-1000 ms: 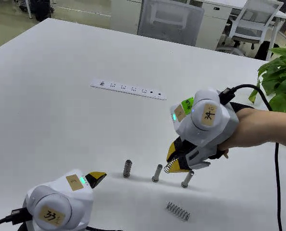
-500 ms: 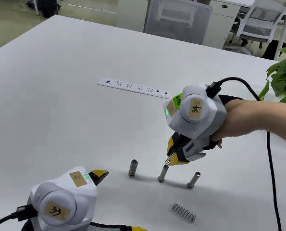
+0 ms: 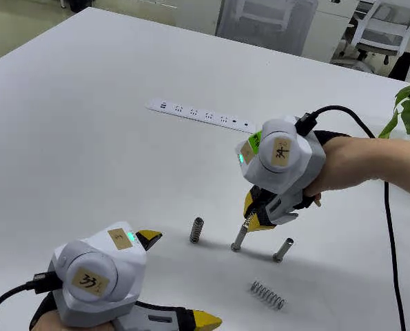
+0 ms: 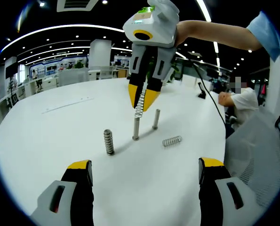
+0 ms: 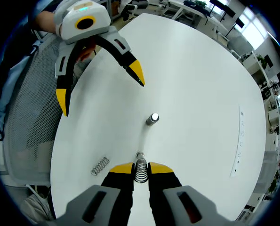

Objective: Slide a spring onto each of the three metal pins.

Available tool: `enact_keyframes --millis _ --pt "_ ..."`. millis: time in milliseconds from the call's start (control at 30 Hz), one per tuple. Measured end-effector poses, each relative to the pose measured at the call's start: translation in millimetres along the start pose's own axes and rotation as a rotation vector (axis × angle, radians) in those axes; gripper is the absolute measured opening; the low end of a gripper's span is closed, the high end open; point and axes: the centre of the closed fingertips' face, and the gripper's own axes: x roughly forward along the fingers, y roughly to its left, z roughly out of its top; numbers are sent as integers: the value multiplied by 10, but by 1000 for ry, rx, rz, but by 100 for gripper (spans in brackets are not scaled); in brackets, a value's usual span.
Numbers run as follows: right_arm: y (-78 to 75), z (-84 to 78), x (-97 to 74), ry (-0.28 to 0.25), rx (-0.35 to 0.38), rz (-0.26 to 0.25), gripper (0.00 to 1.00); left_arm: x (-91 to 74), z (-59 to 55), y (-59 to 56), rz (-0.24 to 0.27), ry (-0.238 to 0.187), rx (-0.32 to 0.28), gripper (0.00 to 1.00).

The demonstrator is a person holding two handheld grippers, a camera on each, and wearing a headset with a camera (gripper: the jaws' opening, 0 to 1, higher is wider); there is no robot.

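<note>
R gripper (image 3: 256, 219): jaws clamped on a small steel coil spring (image 3: 248, 222), held near upright. Middle bare metal pin (image 3: 239, 238) stands directly below the jaws, and the spring's lower end is at the pin top; can't tell if it's touching. Spring & pin axes look roughly in line, both a bit tilted, so the next move is prob. straight down along the pin. R is the nearer hand.

L gripper (image 3: 179, 279): jaws wide open, holding nothing, well apart from the pins.

Sprung pin (image 3: 197, 230) is on the L-gripper side of the R jaws, w/ the bare outer pin (image 3: 283, 249) on the opposite side. Spare loose spring (image 3: 267, 294) lies flat on the white desk (image 3: 87, 138).
</note>
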Motion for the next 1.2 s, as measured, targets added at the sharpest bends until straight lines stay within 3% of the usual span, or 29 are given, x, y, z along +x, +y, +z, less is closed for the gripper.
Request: enact_keyframes --millis 767,1200 --pt "-26 -15 108 42 -31 24 12 -6 -47 6 -10 12 -11 93" --pt "-24 -45 270 67 -45 37 12 -39 -54 12 -3 15 -20 93"
